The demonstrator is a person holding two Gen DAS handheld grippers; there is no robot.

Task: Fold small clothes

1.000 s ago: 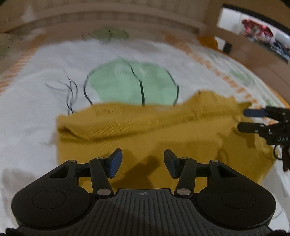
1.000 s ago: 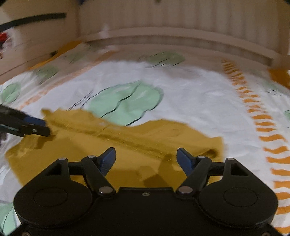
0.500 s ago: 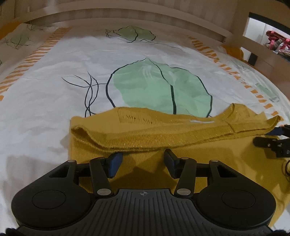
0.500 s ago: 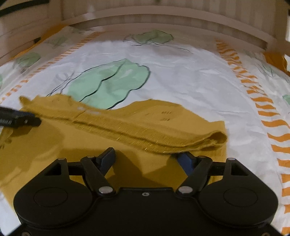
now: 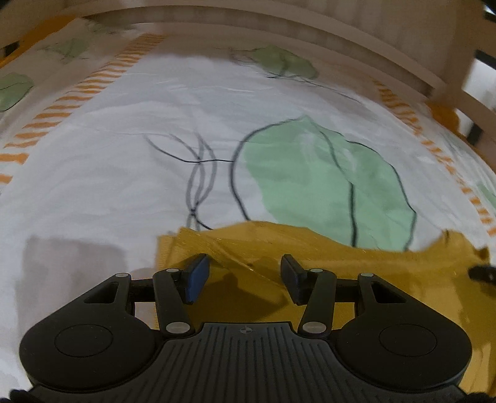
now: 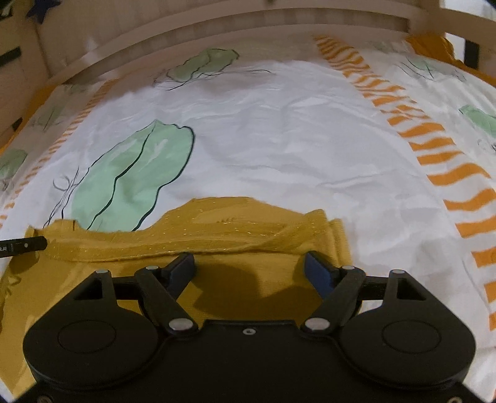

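A mustard-yellow knit garment (image 5: 341, 257) lies flat on the bed sheet, its far edge folded back toward me in a band (image 6: 192, 238). My left gripper (image 5: 243, 276) is open and empty, low over the garment's left end. My right gripper (image 6: 249, 269) is open and empty, low over the garment's right end, just short of the folded band. The right gripper's tip shows at the right edge of the left wrist view (image 5: 483, 272). The left gripper's tip shows at the left edge of the right wrist view (image 6: 23, 245).
The white sheet (image 6: 294, 139) has green leaf prints (image 5: 325, 179) and orange striped bands (image 6: 434, 136). A pale wooden bed rail (image 6: 248, 28) runs along the far side. A yellow cloth (image 6: 434, 46) lies at the far right corner.
Both grippers have drawn back toward me and tilted up, so less of the garment shows. The folded band stays lying on the garment. The jaws remain open.
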